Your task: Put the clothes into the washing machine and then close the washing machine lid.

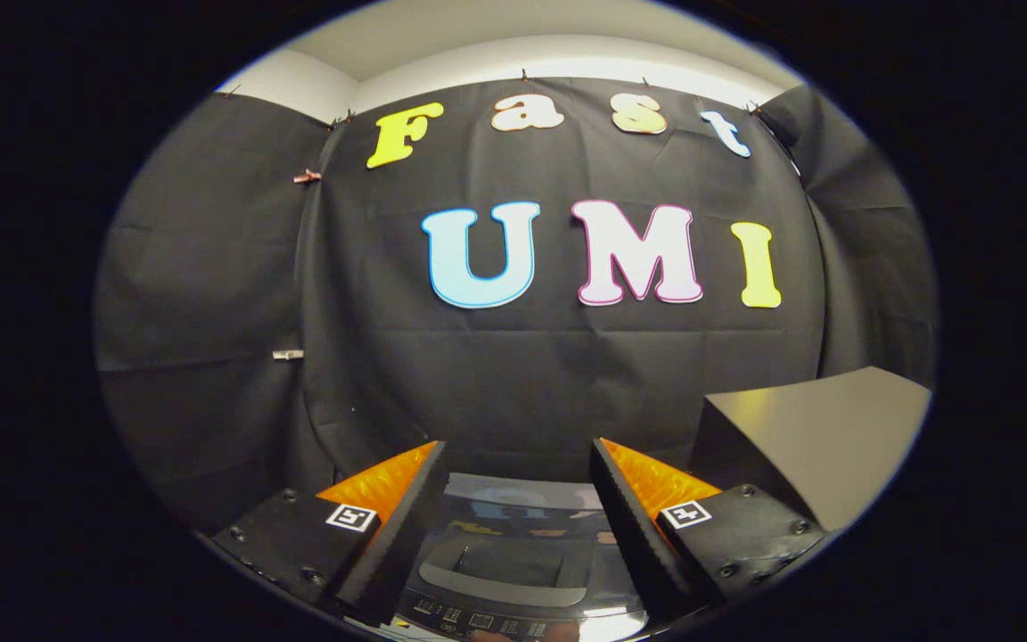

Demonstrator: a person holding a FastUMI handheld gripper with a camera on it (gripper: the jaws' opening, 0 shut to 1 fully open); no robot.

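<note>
Gripper (pixel 518 473) sat closest to the lens, fingers spread wide apart w/ nothing held between them; both tips pointed fwd and up toward the booth wall. Each finger carried a small square black-and-white marker tag near its base, patterns not readable as text.

Going by size: black cloth booth wall (pixel 513 357) took up most of what lay beyond the fingers, creased, pinned along its top edge w/ small clips. Above it ran a strip of pale wall and ceiling (pixel 513 53).

Next, a dark grey box-like block (pixel 821 428) stood to the right of the right finger, just beyond it, its top face sloped and catching light. Couldn't tell what it was.

Washing machine (pixel 513 562) lay below and between the fingers, seen from above at a shallow angle. Its lid (pixel 522 508) was glossy and dark, down flat, w/ the wall mirrored on it. Nearer the camera was a recessed handle (pixel 500 571) across the lid's front, approx. centred in the gap between the fingers. Control panel (pixel 478 620) ran along the machine's front edge, rows of tiny buttons and icons; print too small and blurred to read, no brand made out.

Smallest: a copper-coloured clip (pixel 307 176) and a pale clip (pixel 287 355) sat on the wall's left seam.
</note>
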